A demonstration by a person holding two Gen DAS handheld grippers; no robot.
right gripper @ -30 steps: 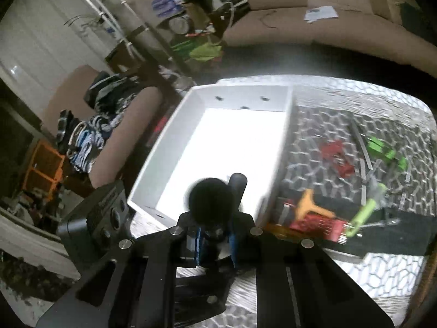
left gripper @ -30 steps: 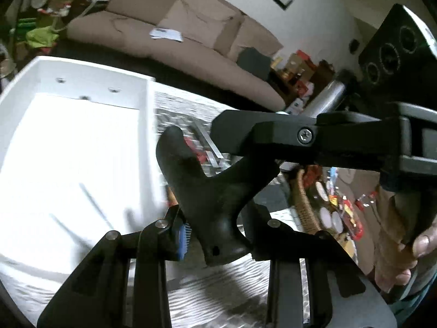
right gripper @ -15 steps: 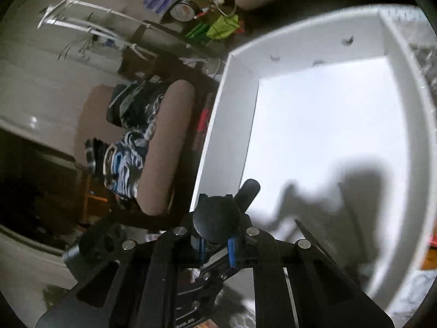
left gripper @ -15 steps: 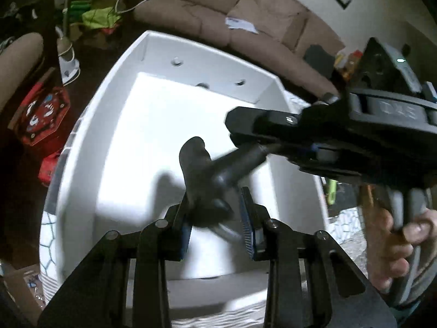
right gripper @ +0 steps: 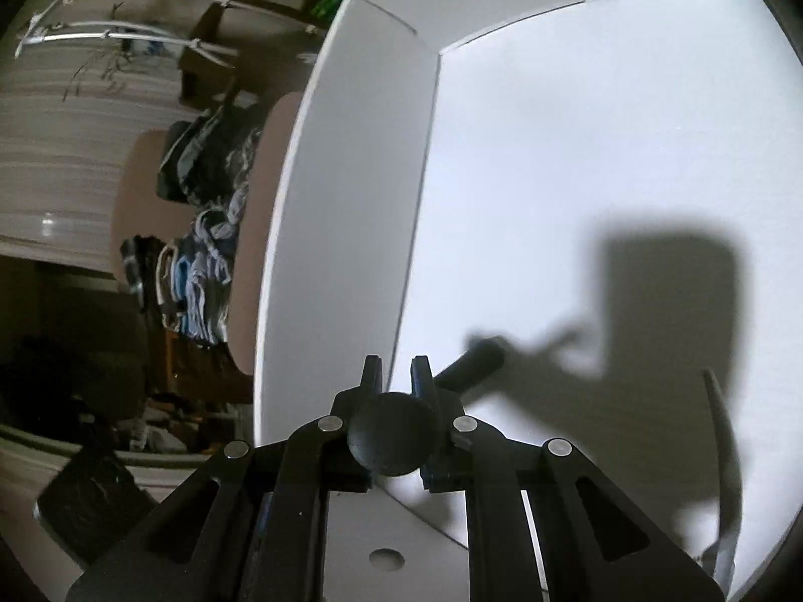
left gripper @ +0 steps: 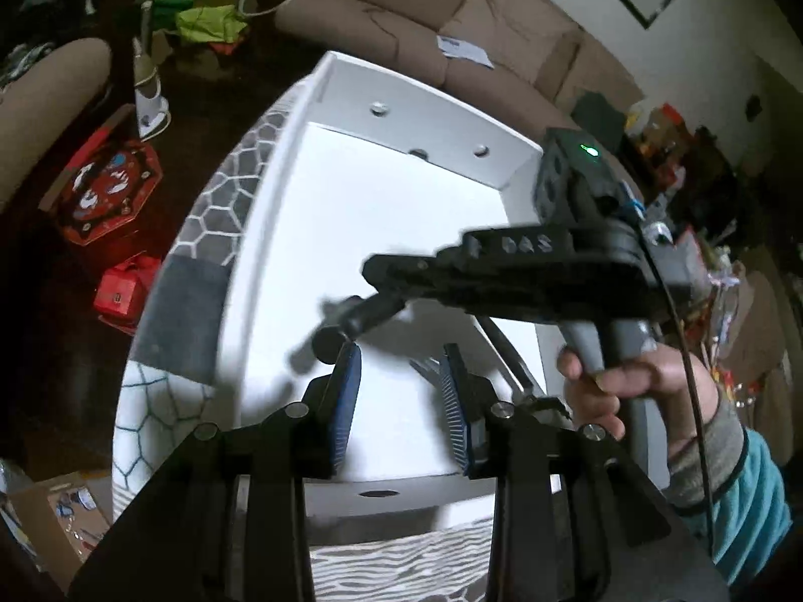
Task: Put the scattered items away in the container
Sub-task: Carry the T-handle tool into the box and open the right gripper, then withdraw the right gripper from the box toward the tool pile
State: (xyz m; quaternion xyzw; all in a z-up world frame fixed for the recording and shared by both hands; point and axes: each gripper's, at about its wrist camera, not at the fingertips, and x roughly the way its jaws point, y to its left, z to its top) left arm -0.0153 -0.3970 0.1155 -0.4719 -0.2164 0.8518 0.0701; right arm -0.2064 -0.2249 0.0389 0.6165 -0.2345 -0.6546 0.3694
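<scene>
Black handle (right gripper: 391, 439) lowered into white container (right gripper: 351, 160); right tool (right gripper: 396, 376) clamped.

My left hand-held gripper (left gripper: 399, 401) hangs over the near end of the container (left gripper: 281, 231), which sits on the surface (left gripper: 221, 190) before me. My right hand-held gripper (left gripper: 381, 276) reaches in from the right, above the container floor and just beyond the left one's fingertips, with the tool (right gripper: 391, 434) between its fingers inside the container near the left wall. My right hand (left gripper: 637, 391) is right of the container. Behind the container's far wall stands a sofa (left gripper: 451, 40); the floor (left gripper: 75, 251) lies to the left.
</scene>
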